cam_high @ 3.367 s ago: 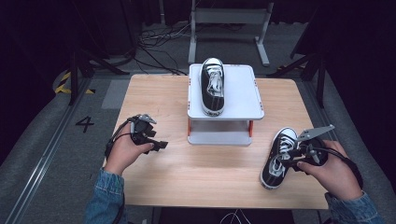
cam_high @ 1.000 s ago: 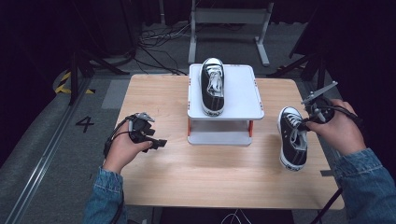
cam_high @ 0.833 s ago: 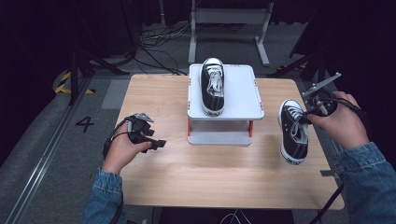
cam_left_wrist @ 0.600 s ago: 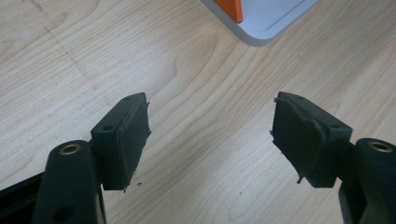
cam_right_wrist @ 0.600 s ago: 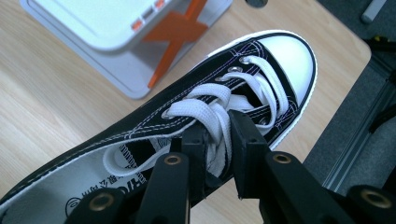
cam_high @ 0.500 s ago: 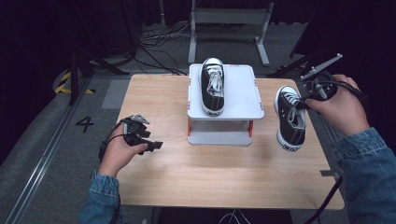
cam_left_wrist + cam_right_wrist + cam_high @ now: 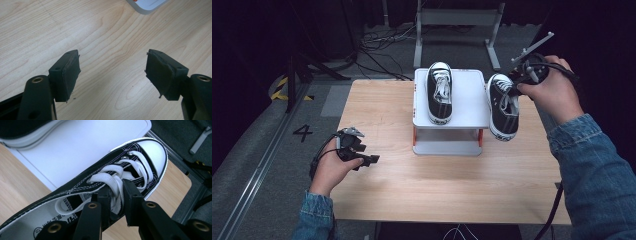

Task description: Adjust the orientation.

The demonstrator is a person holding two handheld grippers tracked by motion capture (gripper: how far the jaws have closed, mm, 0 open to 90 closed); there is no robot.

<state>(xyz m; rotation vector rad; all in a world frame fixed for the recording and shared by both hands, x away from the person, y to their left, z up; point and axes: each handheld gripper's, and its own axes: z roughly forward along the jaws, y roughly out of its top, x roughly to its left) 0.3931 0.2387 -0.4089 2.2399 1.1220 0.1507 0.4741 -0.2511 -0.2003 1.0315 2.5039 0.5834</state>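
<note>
Change: the right gripper (image 7: 518,86) has lifted the black shoe (image 7: 503,106) off the worktop (image 7: 387,125) and carried it up the frame, from the lower right to just right of the white stand (image 7: 467,102).
Right fingers: clenched on the shoe's laces and tongue.
Left gripper (image 7: 362,155): almost where it was, lower left, fingers released and bare.
Other shoe (image 7: 440,93): sits on the stand as before.
Room: dark, grey floor (image 7: 272,150), cables at the top.

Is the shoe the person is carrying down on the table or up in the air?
Up in the air. The right hand-held gripper is shut on the carried shoe at its laces, and the shoe hangs beside the white stand, above the table.
</note>
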